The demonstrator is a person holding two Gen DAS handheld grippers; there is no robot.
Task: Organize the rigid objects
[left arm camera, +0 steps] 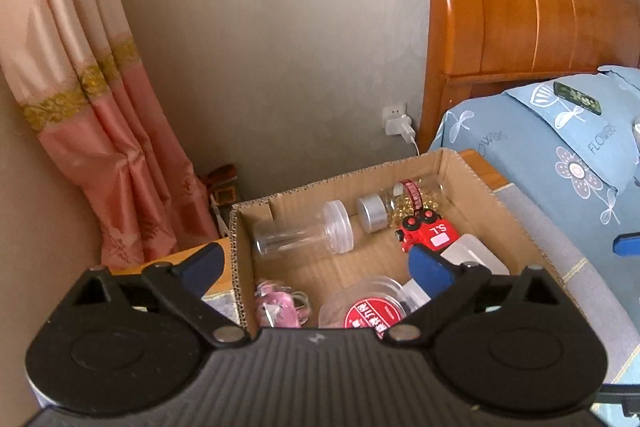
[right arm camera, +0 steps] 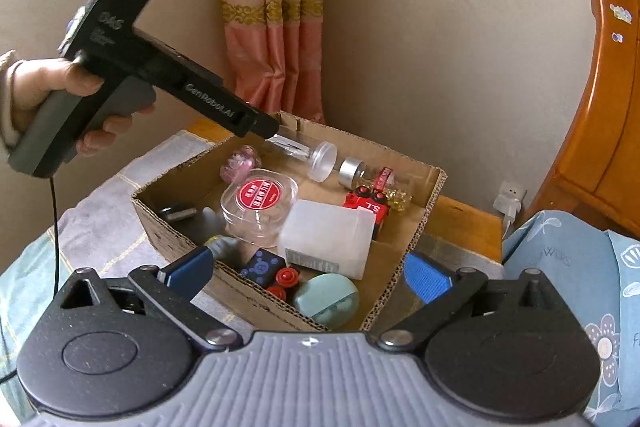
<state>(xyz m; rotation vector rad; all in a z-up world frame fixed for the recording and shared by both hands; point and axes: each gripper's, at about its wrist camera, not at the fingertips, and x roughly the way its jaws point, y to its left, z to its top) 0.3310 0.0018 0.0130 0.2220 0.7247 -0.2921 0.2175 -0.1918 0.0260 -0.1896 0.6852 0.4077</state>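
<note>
With both the left tongs [left arm camera: 316, 261] and right tongs [right arm camera: 308, 273] spread and empty above the cardboard box [right arm camera: 404, 255], where the clear jar [left arm camera: 304, 233] lies, lift each straight up, clear of its walls.

In the left wrist view the left gripper [left arm camera: 316, 265] hides the near part of the cardboard box [left arm camera: 472, 179]; a red-lidded clear tub [left arm camera: 370, 311] at six o'clock is half covered. In the right wrist view, the label on the white container [right arm camera: 328, 239] is too blurred to read, and the headboard [right arm camera: 600, 131] at three o'clock runs off the edge.
</note>
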